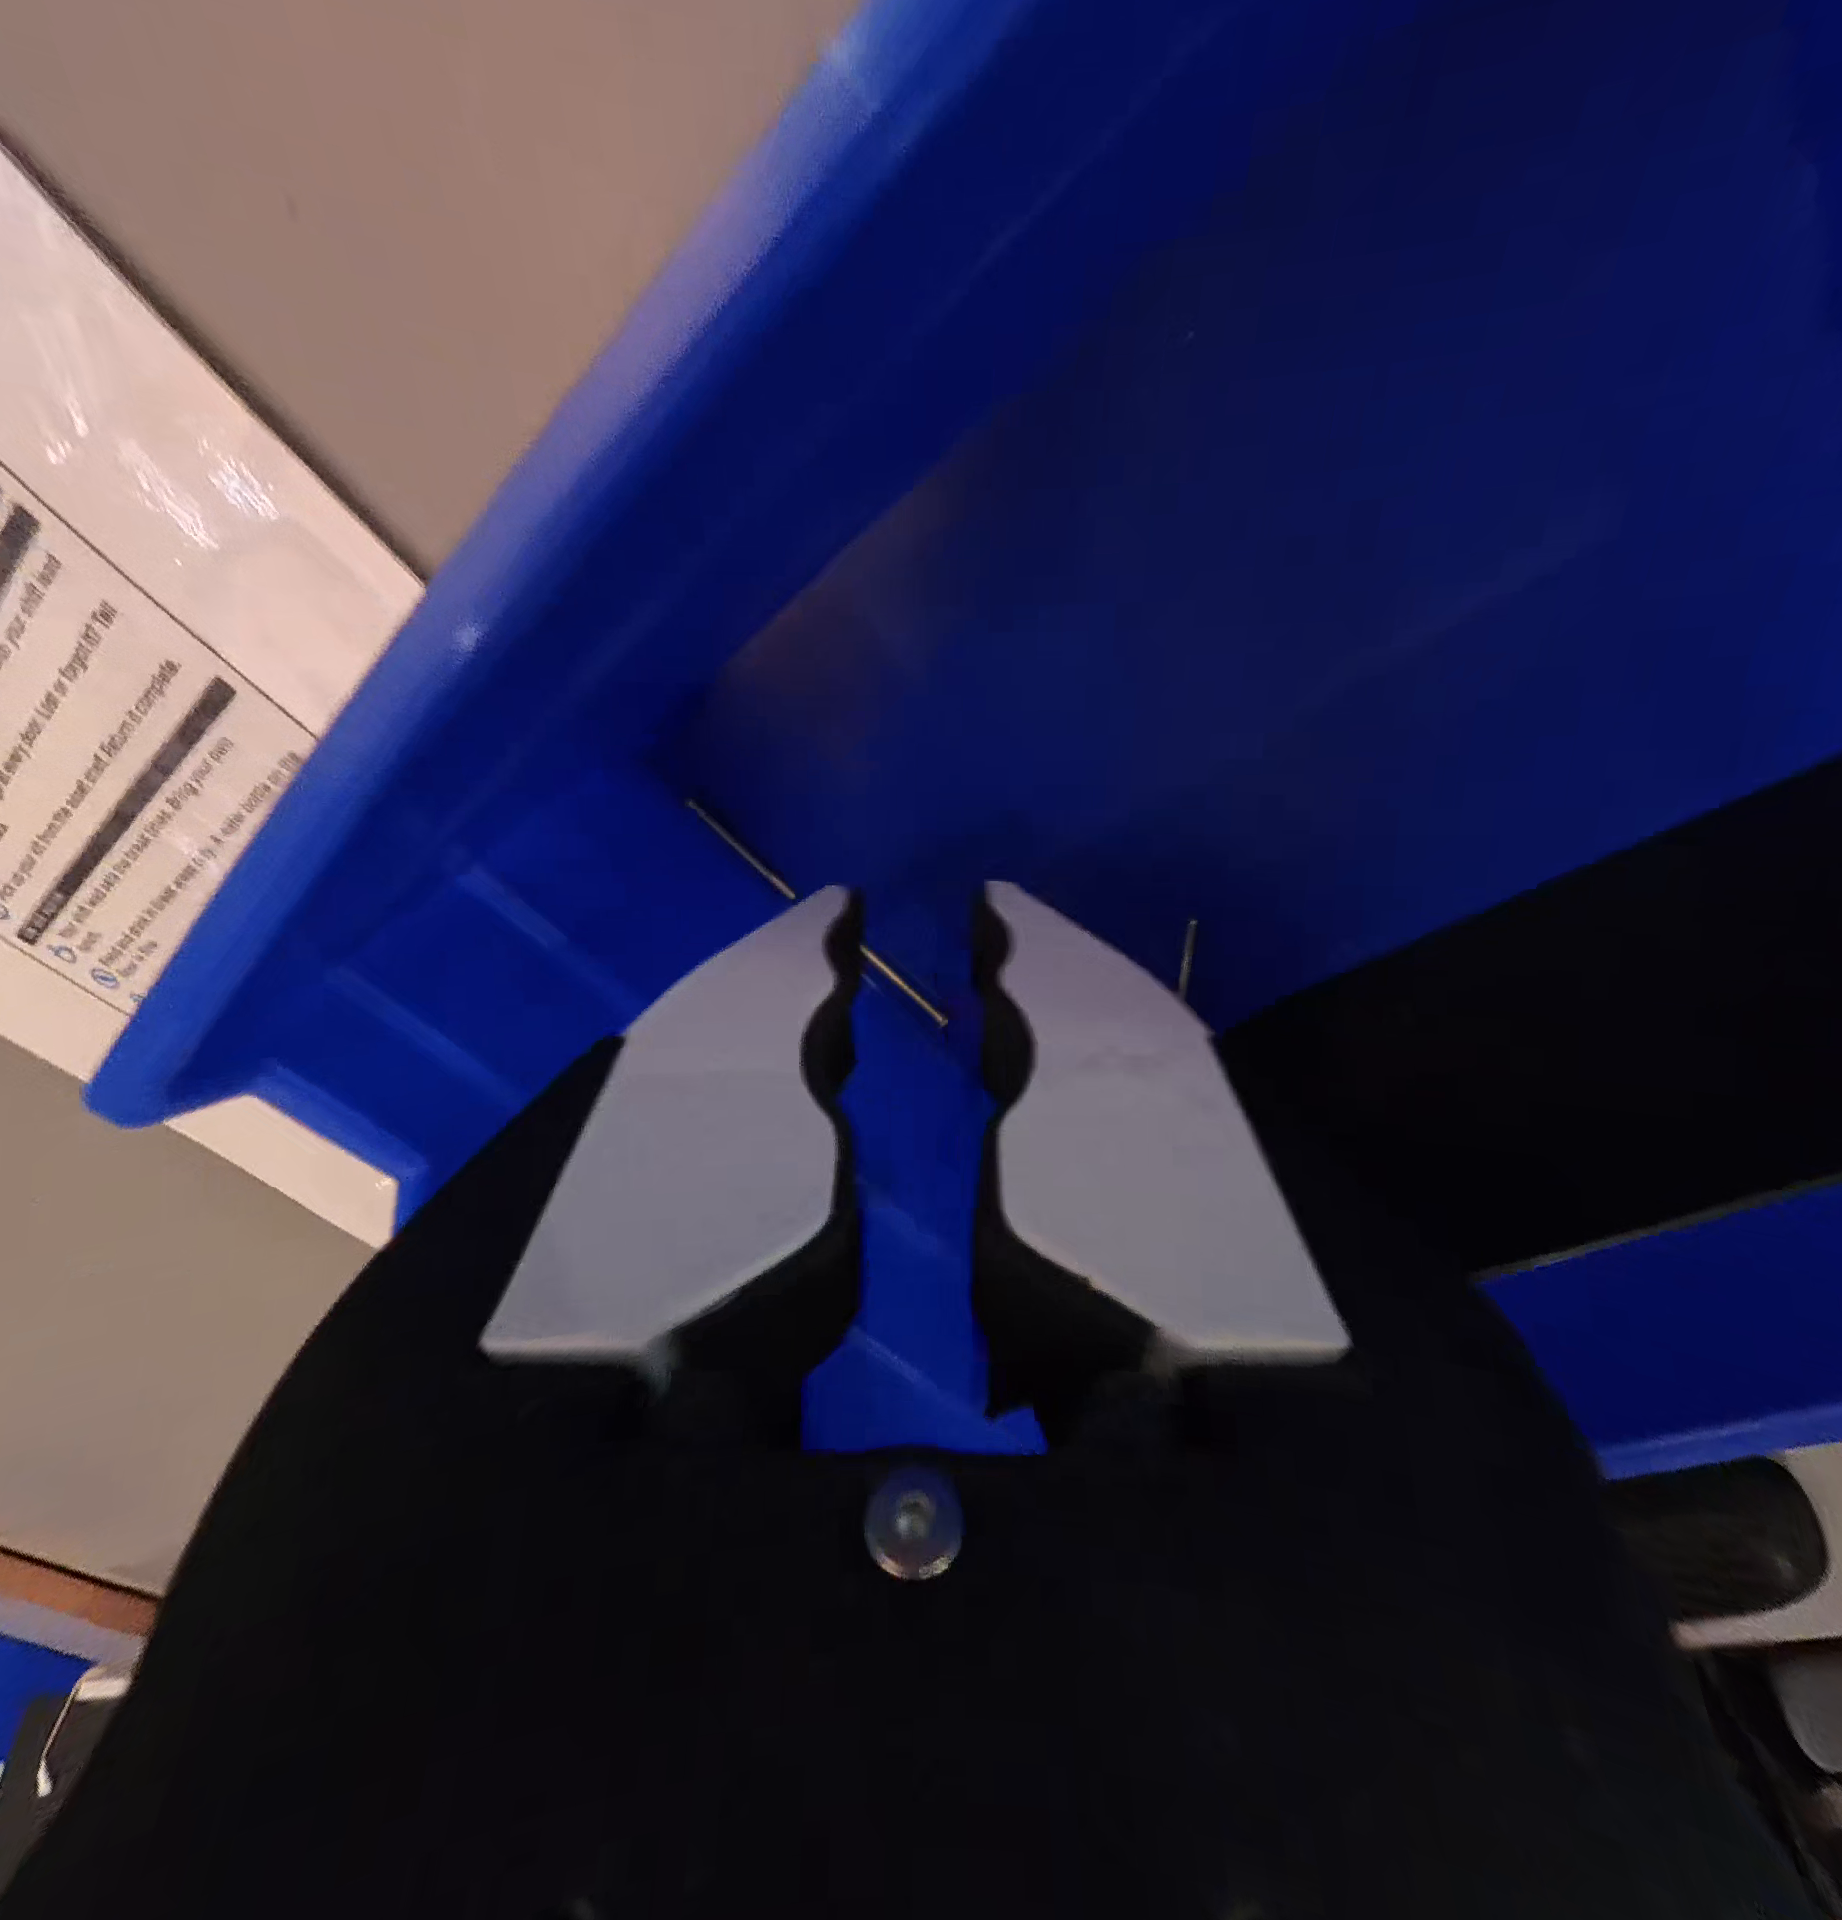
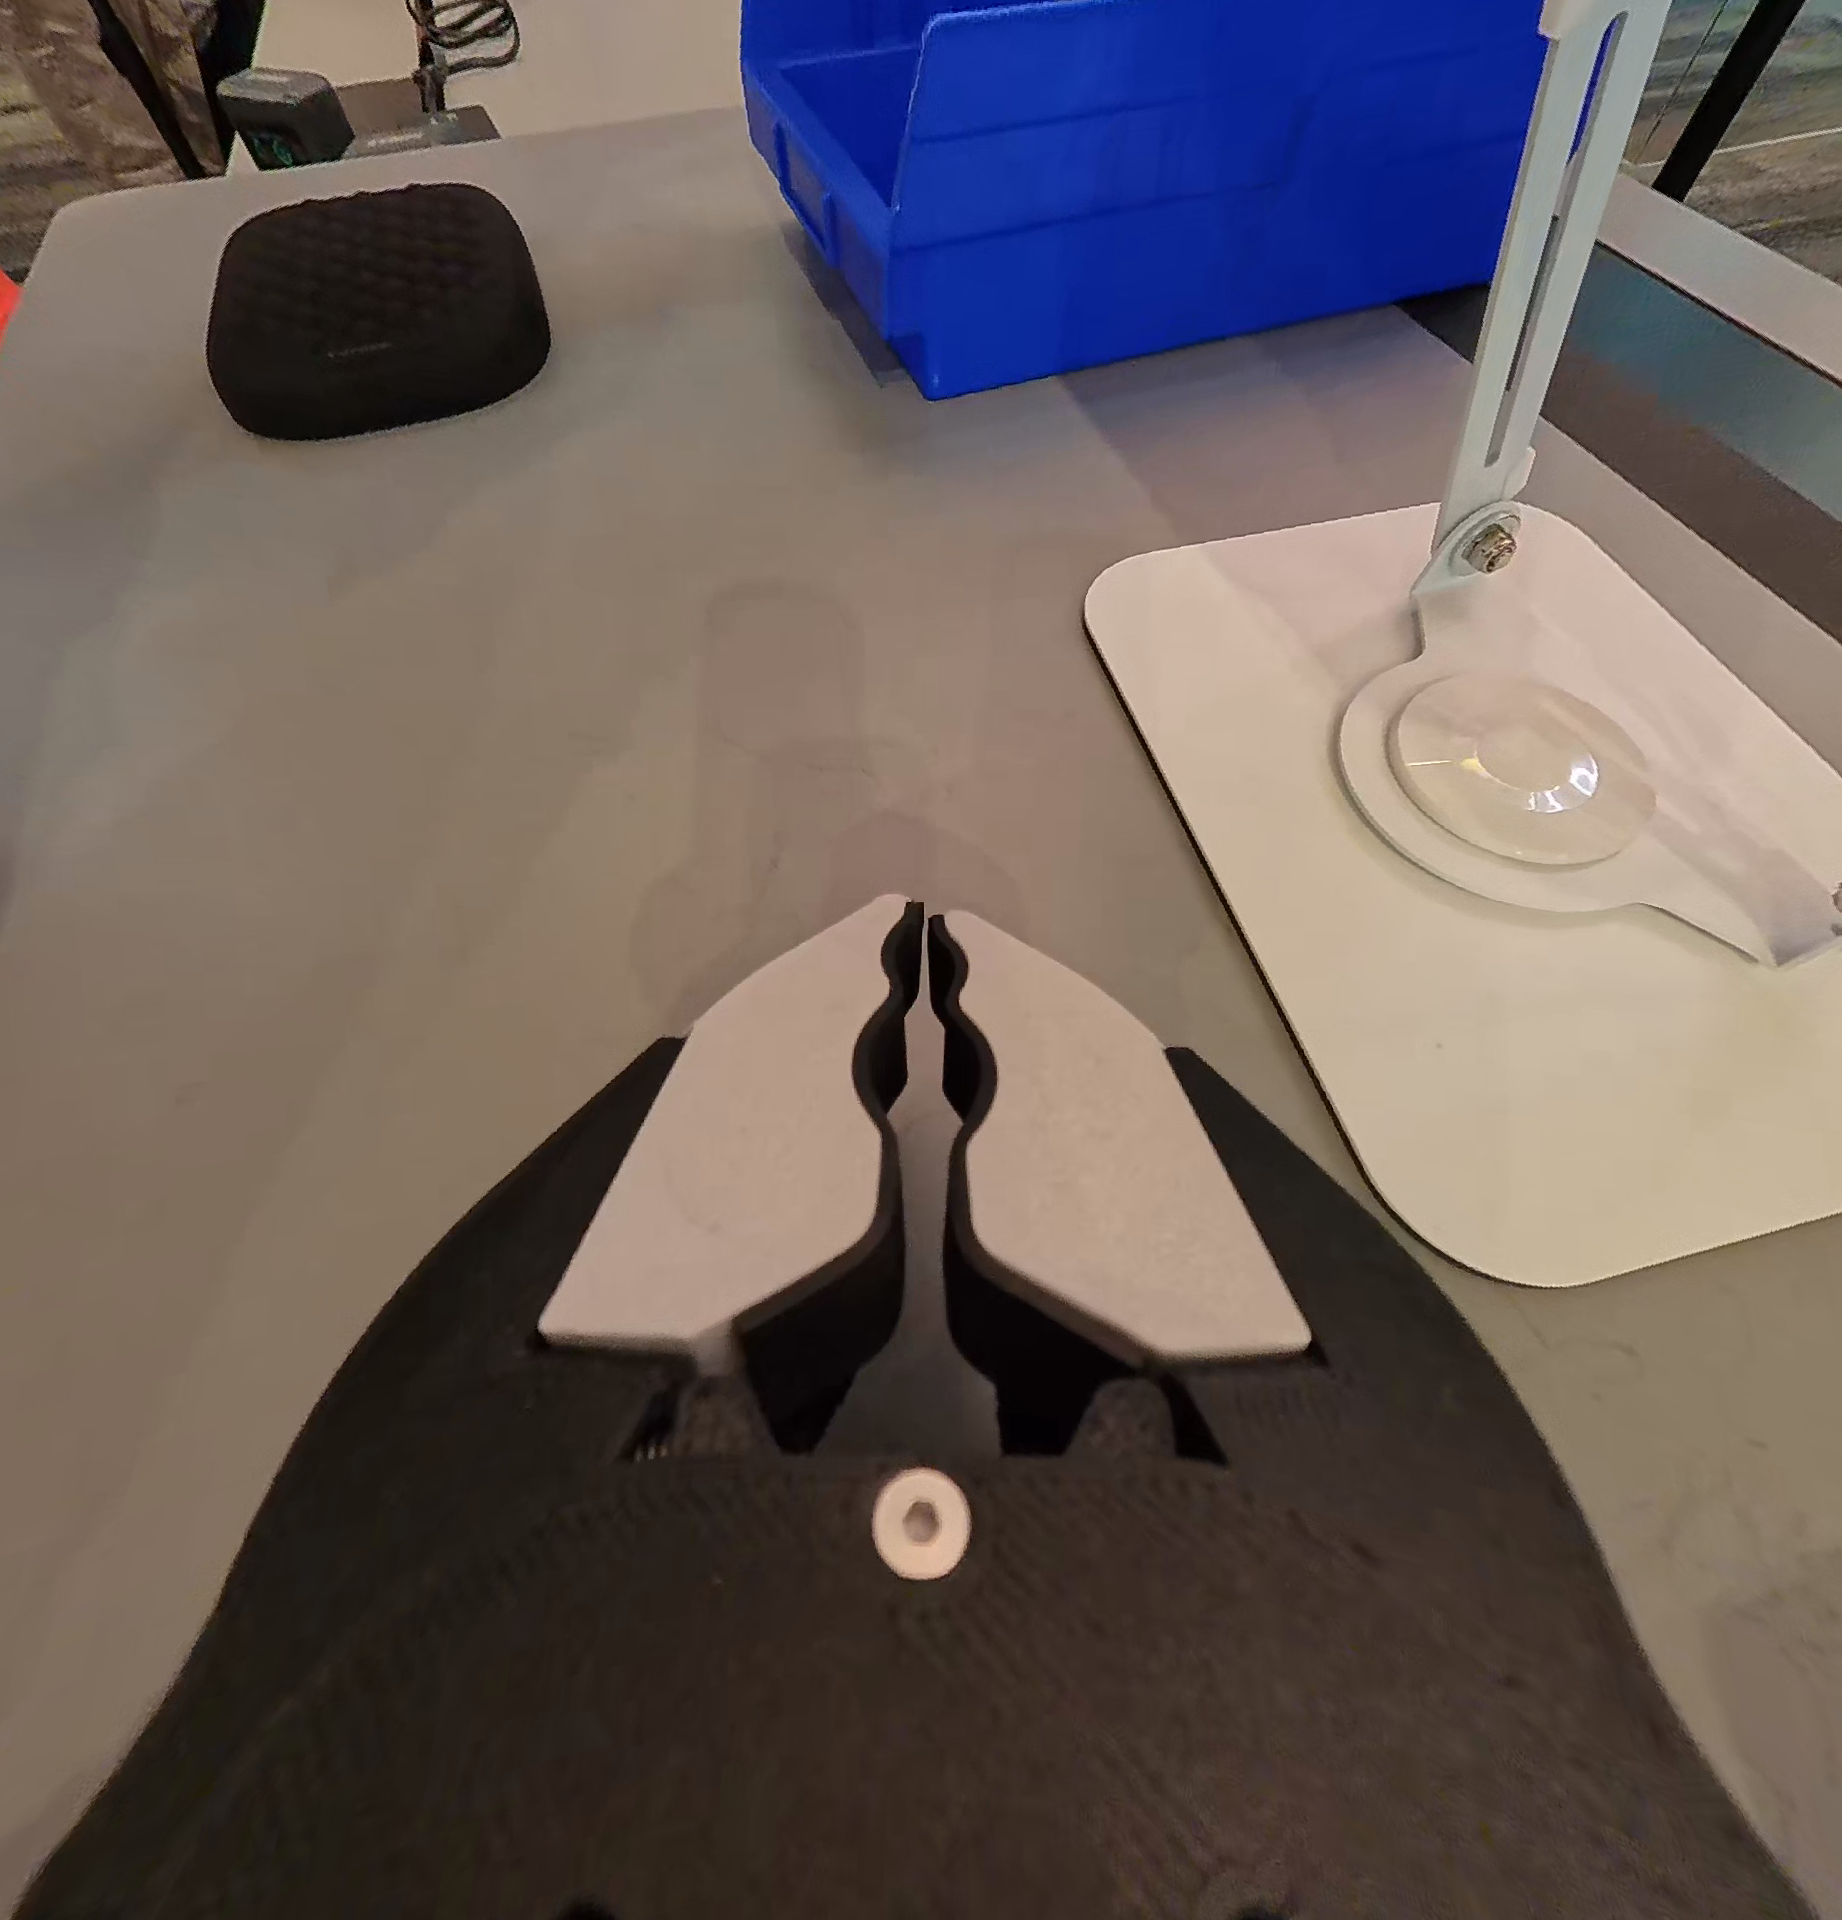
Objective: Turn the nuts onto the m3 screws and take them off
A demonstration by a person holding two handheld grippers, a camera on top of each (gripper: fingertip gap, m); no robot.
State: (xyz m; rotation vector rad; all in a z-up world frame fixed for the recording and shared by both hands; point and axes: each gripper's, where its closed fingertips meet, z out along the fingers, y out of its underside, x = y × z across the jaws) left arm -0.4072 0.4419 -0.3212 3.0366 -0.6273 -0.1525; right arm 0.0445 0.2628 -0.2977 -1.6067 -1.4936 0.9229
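Note:
My left gripper (image 1: 917,904) is shut on a wall of a blue plastic bin (image 1: 1208,468). The blue wall fills the gap between the pads down to the gripper's base. The bin fills most of the left wrist view, which is tilted and blurred. A thin metal pin (image 1: 901,982) crosses between the fingertips, and another (image 1: 1190,956) lies to the right. My right gripper (image 2: 919,914) is shut with nothing between its pads, low over the grey table (image 2: 481,727). A blue bin (image 2: 1156,239) stands at the table's far side in the right wrist view.
A black textured pad-shaped object (image 2: 377,307) lies at the far left of the table. A white base plate (image 2: 1468,1039) with a clear dome and a slanted white bracket (image 2: 1519,312) stands at the right. A laminated printed sheet (image 1: 117,623) lies left of the bin. Some 50 cm of space lies between my two pairs of fingers.

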